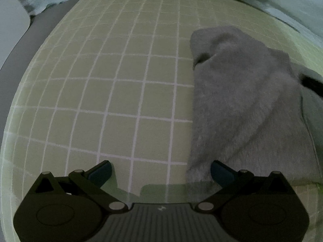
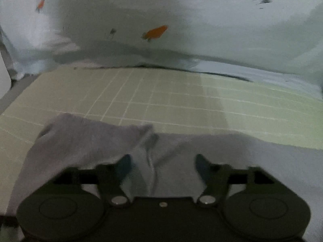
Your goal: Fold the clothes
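I see the left gripper (image 1: 161,171) with jaws wide apart, holding nothing. The grey cloth (image 1: 242,104) lies on the green grid mat (image 1: 121,80), ahead and to the right; its near corner sits under the right finger, mat between the jaws. My right gripper (image 2: 162,166) also stands wide open, gripping nothing. A raised fold of the cloth (image 2: 145,161) lies between its jaws, nearer the left finger; contact I cannot tell.

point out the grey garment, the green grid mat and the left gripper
grey garment (image 1: 242,104), left wrist view, middle of the folded cloth
green grid mat (image 1: 113,80), left wrist view, bare squares
left gripper (image 1: 161,171), left wrist view, gap between open jaws
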